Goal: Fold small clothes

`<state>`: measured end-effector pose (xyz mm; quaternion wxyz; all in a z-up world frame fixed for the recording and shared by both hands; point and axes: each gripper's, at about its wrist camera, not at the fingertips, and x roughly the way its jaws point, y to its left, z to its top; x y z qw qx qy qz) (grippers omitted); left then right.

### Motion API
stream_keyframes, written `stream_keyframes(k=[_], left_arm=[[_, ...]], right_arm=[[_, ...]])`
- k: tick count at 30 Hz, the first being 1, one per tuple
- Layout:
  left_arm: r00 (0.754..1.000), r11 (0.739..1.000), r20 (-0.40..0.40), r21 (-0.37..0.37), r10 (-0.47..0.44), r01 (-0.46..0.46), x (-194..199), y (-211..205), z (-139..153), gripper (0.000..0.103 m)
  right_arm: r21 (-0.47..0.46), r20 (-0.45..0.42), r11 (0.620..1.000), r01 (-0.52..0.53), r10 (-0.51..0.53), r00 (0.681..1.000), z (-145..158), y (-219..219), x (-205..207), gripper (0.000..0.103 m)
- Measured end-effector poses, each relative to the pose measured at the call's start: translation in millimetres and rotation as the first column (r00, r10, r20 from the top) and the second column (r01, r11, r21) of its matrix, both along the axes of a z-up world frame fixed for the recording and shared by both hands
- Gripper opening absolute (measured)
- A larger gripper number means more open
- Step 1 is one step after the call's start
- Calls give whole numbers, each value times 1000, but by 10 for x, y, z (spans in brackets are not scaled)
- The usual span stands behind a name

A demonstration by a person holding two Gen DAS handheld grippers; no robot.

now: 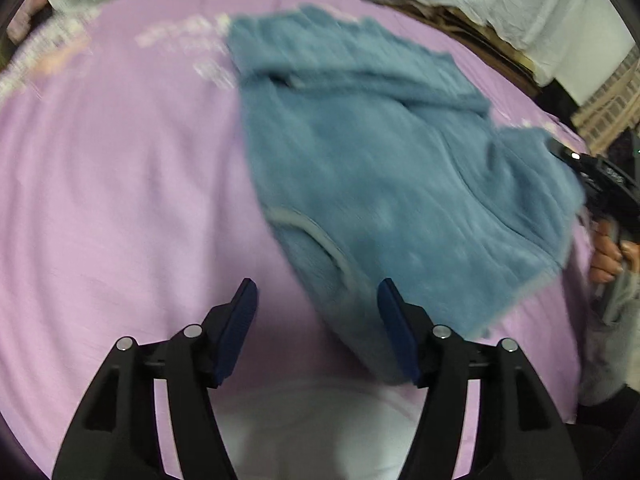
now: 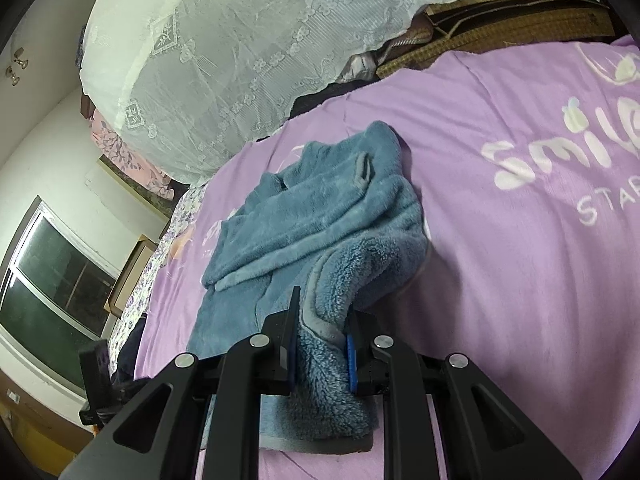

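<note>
Rightward, fleece garment point(image 2: 320, 216) edge clamped, right tool point(image 2: 322, 322)

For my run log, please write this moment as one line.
left gripper: open, holds nothing | right gripper: shut on blue fleece garment | garment: partly folded, on purple bedspread

The fleece garment point(image 2: 320, 216) is dusty blue with paler grey-blue trim. The bedspread point(image 2: 500, 280) is lilac, printed with white lettering and what seem to be small flowers. The lace curtain point(image 2: 224, 60) is white with floral motifs. Both grippers' pads point(image 1: 236, 332) are dark blue.
</note>
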<state>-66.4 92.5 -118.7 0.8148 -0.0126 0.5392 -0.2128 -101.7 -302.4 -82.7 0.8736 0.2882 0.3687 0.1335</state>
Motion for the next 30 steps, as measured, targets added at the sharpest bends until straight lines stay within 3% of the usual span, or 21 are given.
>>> stream_keyframes(k=[8, 11, 17, 18, 19, 20, 21, 30], left_arm=[[997, 996, -65, -88, -28, 22, 87, -94, -127, 65], [995, 986, -90, -165, -39, 24, 44, -19, -133, 49], [991, 976, -113, -213, -68, 43, 81, -109, -152, 48], [991, 976, -114, -215, -68, 43, 100, -135, -147, 45], [992, 977, -107, -209, -65, 41, 125, -170, -142, 38], [993, 979, -100, -200, -61, 40, 135, -189, -135, 20], [994, 981, -92, -193, -51, 33, 145, -191, -127, 14], [998, 968, 56, -252, 20, -6, 59, 54, 348, 10]], right_arm=[[-37, -46, 999, 7, -8, 999, -183, -6, -133, 24], [-33, -102, 999, 4, -7, 995, -353, -6, -171, 26], [-44, -124, 999, -2, -4, 992, -473, 1, -307, 30], [-49, -120, 999, -3, -3, 993, -471, 7, -334, 22], [-44, -117, 999, -6, 1, 993, -469, 7, -351, 18], [-35, -107, 999, -4, 0, 994, -460, 0, -386, 16], [-31, -99, 1000, 0, -3, 995, -446, -8, -412, 15], [67, -58, 998, -12, 16, 998, -301, -66, -594, 14]])
